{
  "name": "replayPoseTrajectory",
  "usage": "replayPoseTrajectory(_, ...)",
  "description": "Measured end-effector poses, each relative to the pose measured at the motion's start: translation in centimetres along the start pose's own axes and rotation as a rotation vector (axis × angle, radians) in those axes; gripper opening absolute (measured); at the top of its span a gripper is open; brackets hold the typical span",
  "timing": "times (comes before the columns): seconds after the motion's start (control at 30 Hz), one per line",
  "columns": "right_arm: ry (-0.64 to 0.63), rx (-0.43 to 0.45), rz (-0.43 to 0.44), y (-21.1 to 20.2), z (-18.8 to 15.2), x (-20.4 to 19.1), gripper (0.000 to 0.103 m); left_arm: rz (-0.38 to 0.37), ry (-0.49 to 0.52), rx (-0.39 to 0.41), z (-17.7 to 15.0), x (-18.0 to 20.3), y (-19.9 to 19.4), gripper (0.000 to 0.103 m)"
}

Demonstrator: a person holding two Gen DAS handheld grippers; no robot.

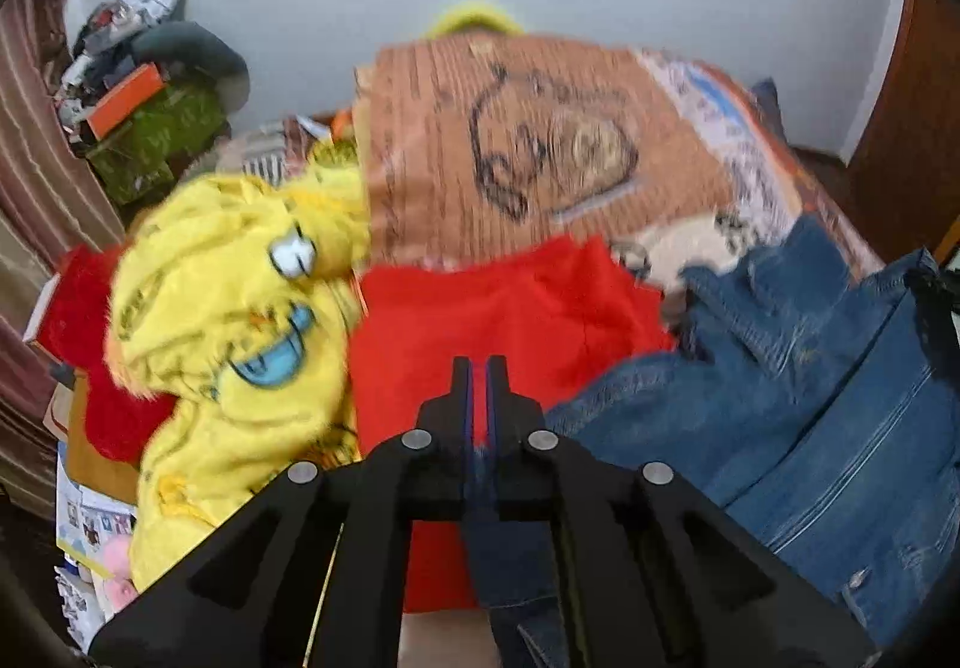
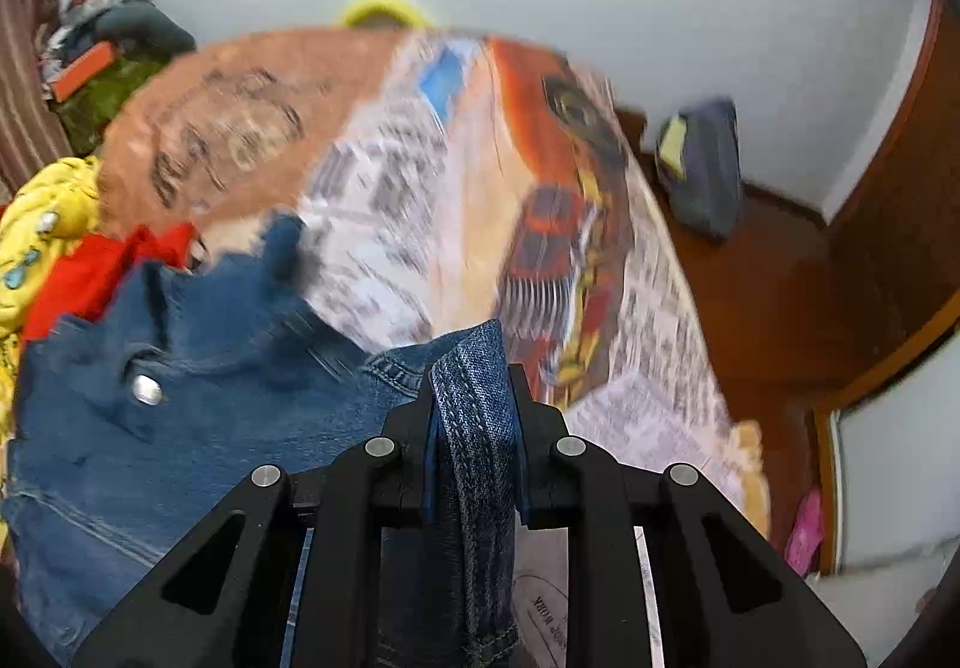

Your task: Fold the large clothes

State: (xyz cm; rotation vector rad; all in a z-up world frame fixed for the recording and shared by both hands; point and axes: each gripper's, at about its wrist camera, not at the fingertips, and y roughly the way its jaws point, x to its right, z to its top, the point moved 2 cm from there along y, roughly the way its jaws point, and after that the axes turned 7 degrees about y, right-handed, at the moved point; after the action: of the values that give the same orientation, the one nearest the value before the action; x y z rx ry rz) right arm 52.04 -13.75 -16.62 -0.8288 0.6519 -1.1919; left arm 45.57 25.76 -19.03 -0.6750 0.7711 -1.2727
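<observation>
Over the bed point(image 2: 456, 224), both grippers pinched the jeans point(image 2: 198, 416): left point(image 1: 478, 368); right point(image 2: 474, 368). No fold showed; folding looked barely begun.

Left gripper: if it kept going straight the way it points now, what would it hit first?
Most likely the red garment, which lies straight ahead of the left gripper, shut on a strip of the jeans. Depth is unclear in this blurred fisheye view.
</observation>
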Motion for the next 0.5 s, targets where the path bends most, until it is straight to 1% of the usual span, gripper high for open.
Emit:
replayPoseTrajectory(0.07,0.01,-0.034,-0.005,1.3,-0.9,0.7,0.017,-0.007,-0.019,-0.059,-1.3,0.2,1.9,0.006)
replayPoseTrajectory(0.13,0.016,-0.066,0.005,2.4,-1.8,1.4,0.018,-0.035,-0.059,-0.109,-2.4,0.1,3.6,0.006)
replayPoseTrajectory(0.23,-0.005,-0.062,-0.006,2.5,-2.6,1.7,0.021,-0.065,-0.116,-0.16,-3.8,-0.1,5.5,0.007)
replayPoseTrajectory(0.27,-0.018,-0.054,-0.008,2.2,-2.8,1.7,0.022,-0.065,-0.127,-0.178,-4.3,-0.1,6.1,0.009)
replayPoseTrajectory(0.3,-0.026,-0.049,-0.018,1.8,-2.9,1.7,0.027,-0.058,-0.128,-0.185,-4.6,-0.1,6.3,0.011)
replayPoseTrajectory(0.33,-0.032,-0.048,-0.033,1.4,-3.0,1.7,0.032,-0.052,-0.125,-0.186,-4.8,0.0,6.4,0.017)
replayPoseTrajectory(0.37,-0.04,-0.053,-0.045,1.0,-3.1,1.6,0.035,-0.043,-0.121,-0.184,-4.9,0.0,6.3,0.026)
replayPoseTrajectory(0.4,-0.055,-0.057,-0.051,0.5,-3.2,1.4,0.041,-0.032,-0.118,-0.183,-5.0,0.1,6.1,0.031)
replayPoseTrajectory(0.43,-0.068,-0.056,-0.052,0.1,-3.3,1.4,0.044,-0.029,-0.11,-0.179,-5.0,0.2,5.6,0.039)
replayPoseTrajectory(0.47,-0.09,-0.044,-0.056,-0.8,-3.5,1.1,0.044,-0.03,-0.098,-0.171,-5.0,0.4,5.0,0.043)
replayPoseTrajectory(0.5,-0.11,-0.028,-0.062,-2.0,-3.7,0.7,0.045,-0.026,-0.086,-0.159,-4.9,0.7,4.2,0.044)
